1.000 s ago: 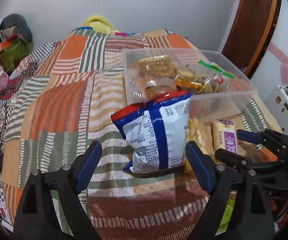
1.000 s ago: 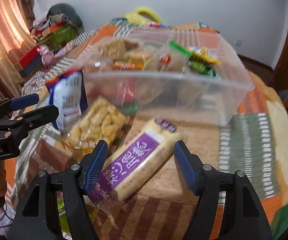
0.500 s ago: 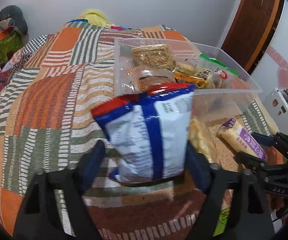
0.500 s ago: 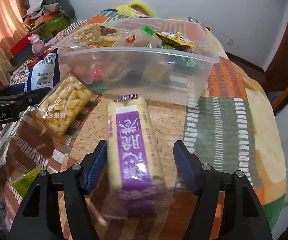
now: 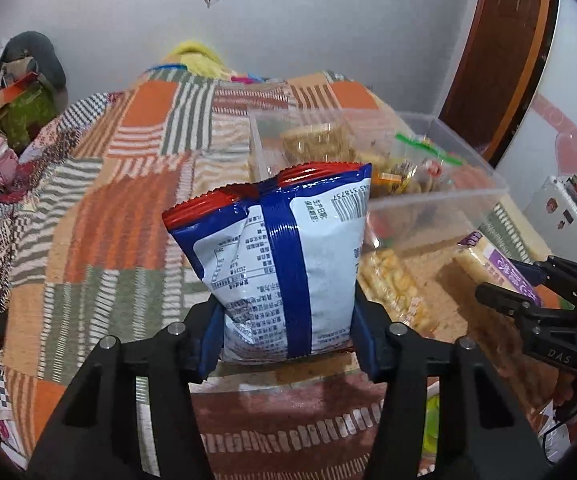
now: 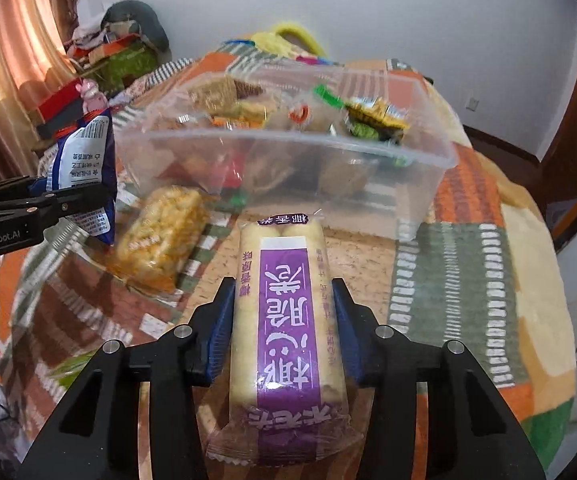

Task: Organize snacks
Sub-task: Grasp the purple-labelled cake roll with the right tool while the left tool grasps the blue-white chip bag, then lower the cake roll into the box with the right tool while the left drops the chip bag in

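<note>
Grips closing on both sides — left gripper point(image 5: 286, 332) pinching the puffy blue-and-white chip bag point(image 5: 276, 264) low, just left of the clear bin point(image 6: 288, 160); right gripper point(image 6: 282, 336) squeezing the purple-label wafer pack point(image 6: 286, 328) mid-length before it — light, crushable, likely slippery film.

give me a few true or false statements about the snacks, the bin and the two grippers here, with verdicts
1. The left gripper has the blue and white chip bag between its closing jaws. True.
2. The clear plastic bin has nothing in it. False: it already holds several wrapped snacks.
3. The right gripper is closing on the purple-labelled cracker pack. True.
4. The yellow snack pack lies inside the bin. False: it lies on the patchwork cover in front of the bin, between the two held snacks.
5. The chip bag hangs upside down over the floor. False: it stands up in the gripper above the cover.
</note>
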`<state>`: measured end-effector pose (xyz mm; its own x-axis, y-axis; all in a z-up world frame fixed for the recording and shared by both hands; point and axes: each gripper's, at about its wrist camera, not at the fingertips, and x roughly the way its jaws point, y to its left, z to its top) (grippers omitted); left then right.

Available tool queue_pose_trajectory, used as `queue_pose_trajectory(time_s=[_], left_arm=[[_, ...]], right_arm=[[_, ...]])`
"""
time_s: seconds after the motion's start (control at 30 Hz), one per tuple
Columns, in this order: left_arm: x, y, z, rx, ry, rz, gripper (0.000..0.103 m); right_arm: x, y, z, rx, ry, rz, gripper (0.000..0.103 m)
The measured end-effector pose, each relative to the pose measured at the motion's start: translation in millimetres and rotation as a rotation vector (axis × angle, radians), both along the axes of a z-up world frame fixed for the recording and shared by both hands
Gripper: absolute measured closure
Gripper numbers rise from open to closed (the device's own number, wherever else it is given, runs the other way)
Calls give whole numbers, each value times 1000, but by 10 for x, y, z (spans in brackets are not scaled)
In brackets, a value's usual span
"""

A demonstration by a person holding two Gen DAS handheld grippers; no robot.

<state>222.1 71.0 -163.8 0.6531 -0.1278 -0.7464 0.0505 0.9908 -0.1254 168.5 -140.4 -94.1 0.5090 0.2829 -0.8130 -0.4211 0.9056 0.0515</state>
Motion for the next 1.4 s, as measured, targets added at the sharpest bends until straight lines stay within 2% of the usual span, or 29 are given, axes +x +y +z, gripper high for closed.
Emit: queue_pose_trajectory(time_s=[0.3, 0.57, 0.83, 1.0, 1.27, 1.4], left_arm=[[80, -76, 513, -36, -96, -23, 49], [395, -333, 742, -60, -140, -53, 49], [836, -544, 582, -79, -83, -71, 49], [1079, -636, 394, -92, -30, -65, 49], [1183, -739, 260, -49, -24, -77, 48], [1186, -764, 219, -38, -13, -78, 44]], right_arm=[[2, -162, 461, 69, -123, -42, 60], [290, -213, 762, 119, -216, -105, 60], [668, -202, 749, 127, -225, -150, 60], [854, -166, 620, 118, -195, -165, 60], [944, -122, 379, 71, -137, -156, 60], [947, -162, 326, 66, -105, -157, 60]])
